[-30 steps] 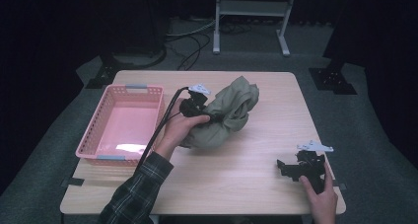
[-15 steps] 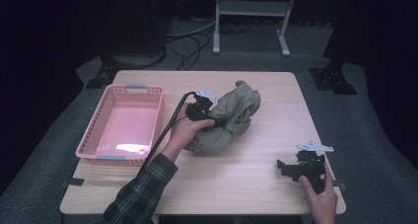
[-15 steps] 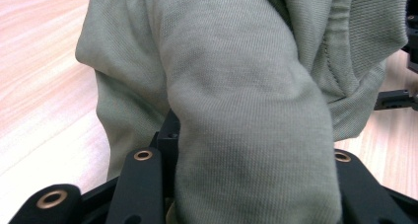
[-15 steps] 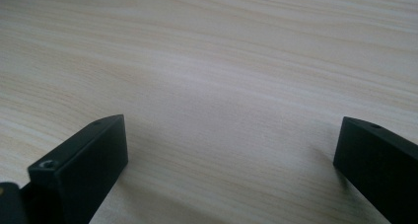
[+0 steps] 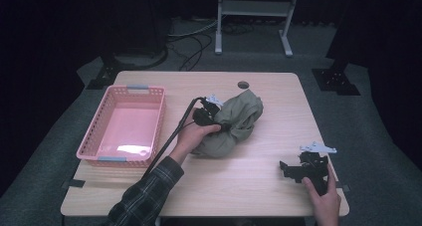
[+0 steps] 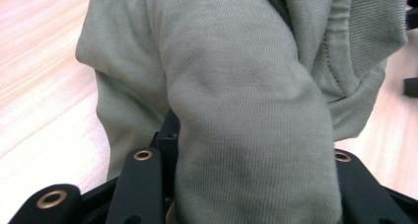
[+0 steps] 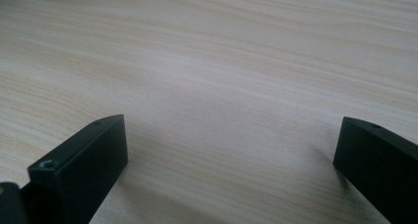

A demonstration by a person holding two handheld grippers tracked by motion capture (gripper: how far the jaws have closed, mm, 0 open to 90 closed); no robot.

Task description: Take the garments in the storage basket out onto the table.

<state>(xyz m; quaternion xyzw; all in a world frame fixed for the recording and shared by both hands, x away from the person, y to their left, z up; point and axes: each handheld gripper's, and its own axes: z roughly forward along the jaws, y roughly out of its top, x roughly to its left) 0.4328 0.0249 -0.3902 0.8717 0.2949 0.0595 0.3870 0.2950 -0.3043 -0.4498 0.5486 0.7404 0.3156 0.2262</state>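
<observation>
Judging by its folds, the olive-green garment [image 5: 234,124] is light, soft and limp knit cloth: it will sag, stretch and trail rather than keep any shape, and it should not slip much against rubbery pads nor break. It lies bunched in a heap near the middle of the surface [image 5: 259,186], just right of the pink basket [image 5: 94,139]. The left gripper [image 5: 211,117] is clamped on a thick fold at the heap's left side, its jaws drawn in tight with the cloth wrapped over them, as the left gripper view shows [image 6: 246,135]. A bunched fold like this is a sound place to hold; a single hem would probably let the rest drag.

Right of the garment and nearer the person, the right gripper [image 5: 298,169] rests low on the bare wood, its jaws standing wide with nothing between them.

Pale wood grain covers the surface, with a round hole [image 5: 243,85] beyond the garment. Farther off, the room is dark: grey floor, cables [image 5: 194,47] and a metal stand [image 5: 254,17].
</observation>
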